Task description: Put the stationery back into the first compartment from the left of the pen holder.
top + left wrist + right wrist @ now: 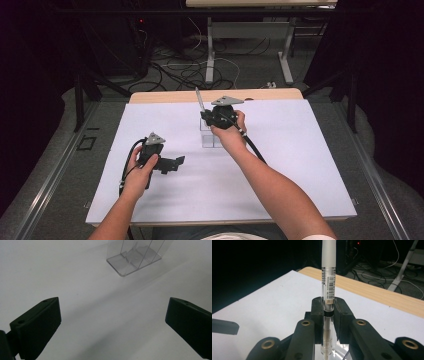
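- Black left gripper (pixel 172 162) rests low at the left of the high view, its jaws wide apart over bare white paper (pixel 150 200); it is best parked there, clear of the work.
- Clear plastic holder (pixel 211 134) stands mid-frame, just under the right hand.
- Right gripper (pixel 206 119), at centre, is clamped on a pen (pixel 328 277) held upright, tip down; line the tip over one slot and lower it straight before letting go, I judge.
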The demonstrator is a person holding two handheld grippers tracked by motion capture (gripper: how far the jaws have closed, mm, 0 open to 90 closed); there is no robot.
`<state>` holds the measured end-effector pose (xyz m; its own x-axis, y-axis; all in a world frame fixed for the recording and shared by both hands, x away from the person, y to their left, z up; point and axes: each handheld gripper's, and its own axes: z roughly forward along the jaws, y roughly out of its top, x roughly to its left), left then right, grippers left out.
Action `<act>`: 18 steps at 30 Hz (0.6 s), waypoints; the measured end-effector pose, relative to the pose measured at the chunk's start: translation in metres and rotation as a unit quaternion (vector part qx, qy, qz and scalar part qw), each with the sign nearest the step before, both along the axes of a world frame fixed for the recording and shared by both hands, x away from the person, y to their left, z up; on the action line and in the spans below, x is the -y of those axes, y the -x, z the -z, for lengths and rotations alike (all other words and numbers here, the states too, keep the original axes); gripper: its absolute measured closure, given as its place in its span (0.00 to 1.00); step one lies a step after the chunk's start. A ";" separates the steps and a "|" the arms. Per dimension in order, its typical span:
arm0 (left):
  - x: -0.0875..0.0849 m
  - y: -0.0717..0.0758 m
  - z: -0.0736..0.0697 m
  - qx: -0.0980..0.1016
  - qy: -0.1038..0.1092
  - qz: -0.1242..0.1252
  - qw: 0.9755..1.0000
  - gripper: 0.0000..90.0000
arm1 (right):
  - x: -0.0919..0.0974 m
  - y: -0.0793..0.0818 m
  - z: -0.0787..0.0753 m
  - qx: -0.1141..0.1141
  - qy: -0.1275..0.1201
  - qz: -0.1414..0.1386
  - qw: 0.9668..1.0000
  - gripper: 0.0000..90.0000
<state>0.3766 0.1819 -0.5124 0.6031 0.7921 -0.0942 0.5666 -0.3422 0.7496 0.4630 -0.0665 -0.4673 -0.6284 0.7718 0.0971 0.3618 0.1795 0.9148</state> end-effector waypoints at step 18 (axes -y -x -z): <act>0.003 0.001 0.002 -0.001 -0.009 0.009 1.000 0.00 | -0.004 0.004 0.017 -0.033 0.018 0.016 0.999 0.88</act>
<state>0.3758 0.1793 -0.5144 0.6177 0.7822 -0.0815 0.5621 -0.3666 0.7414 0.4586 -0.0626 -0.4844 -0.5970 0.7947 0.1098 0.4269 0.1989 0.8822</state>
